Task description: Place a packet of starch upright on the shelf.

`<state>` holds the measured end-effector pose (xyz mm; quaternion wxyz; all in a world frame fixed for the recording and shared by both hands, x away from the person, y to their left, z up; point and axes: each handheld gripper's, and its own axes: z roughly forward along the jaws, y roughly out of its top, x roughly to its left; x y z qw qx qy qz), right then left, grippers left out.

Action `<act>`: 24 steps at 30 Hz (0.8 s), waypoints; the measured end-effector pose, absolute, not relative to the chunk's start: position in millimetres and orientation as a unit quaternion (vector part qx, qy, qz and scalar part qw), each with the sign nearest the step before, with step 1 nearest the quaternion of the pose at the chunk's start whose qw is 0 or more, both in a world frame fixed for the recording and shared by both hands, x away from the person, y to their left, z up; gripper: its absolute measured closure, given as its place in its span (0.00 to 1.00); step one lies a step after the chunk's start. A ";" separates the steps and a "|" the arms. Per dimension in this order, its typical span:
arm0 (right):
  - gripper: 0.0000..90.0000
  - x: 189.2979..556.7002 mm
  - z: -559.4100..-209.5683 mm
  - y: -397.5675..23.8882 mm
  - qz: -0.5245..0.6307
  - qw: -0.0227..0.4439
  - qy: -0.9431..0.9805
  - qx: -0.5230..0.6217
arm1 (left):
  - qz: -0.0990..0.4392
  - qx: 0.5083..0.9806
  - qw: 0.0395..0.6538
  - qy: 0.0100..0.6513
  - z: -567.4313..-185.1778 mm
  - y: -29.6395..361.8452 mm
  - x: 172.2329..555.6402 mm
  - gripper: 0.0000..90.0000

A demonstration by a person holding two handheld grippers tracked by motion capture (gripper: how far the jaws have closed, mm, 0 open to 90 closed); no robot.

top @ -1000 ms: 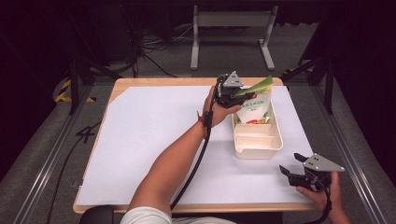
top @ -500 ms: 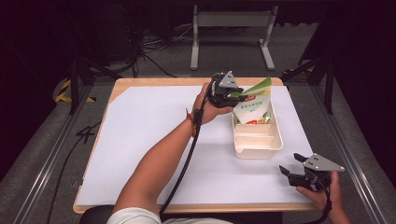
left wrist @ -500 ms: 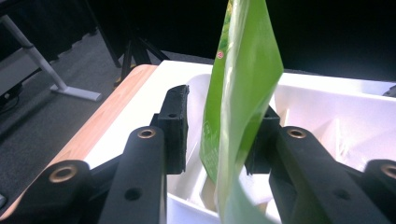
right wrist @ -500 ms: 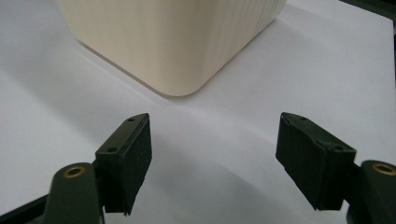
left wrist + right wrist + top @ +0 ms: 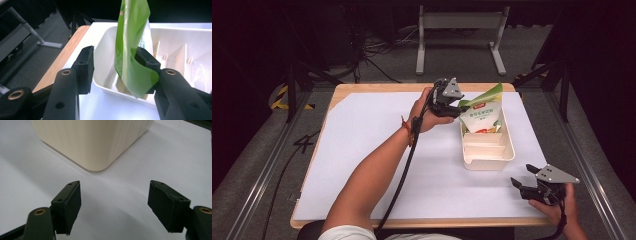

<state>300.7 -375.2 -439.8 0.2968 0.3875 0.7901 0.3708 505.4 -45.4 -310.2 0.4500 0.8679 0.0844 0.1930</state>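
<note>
Left claw (image 5: 113, 65) has just been spreading, pouch (image 5: 132, 47) between its jaws; freed, it may topple from tray (image 5: 175, 32). Right claw (image 5: 115, 205) spread.

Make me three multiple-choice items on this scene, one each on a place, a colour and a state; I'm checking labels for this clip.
1. Where does the snack bag stand?
A. in the tray's far end
B. on the floor
C. on the bare paper

2. What colour is the tray?
A. red
B. cream
C. black

3. How is the right gripper?
A. shut on the bag
B. open, holding nothing
C. shut on the tray

Answers: 1 A, the bag sits inside the far compartment; 2 B, its walls are cream; 3 B, bare paper lies between its jaws.
</note>
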 end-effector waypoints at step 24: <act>0.29 301.1 -439.2 -374.6 0.370 0.296 0.791 0.387 | 0.202 0.898 0.376 0.106 -310.0 -8.9 496.5 0.31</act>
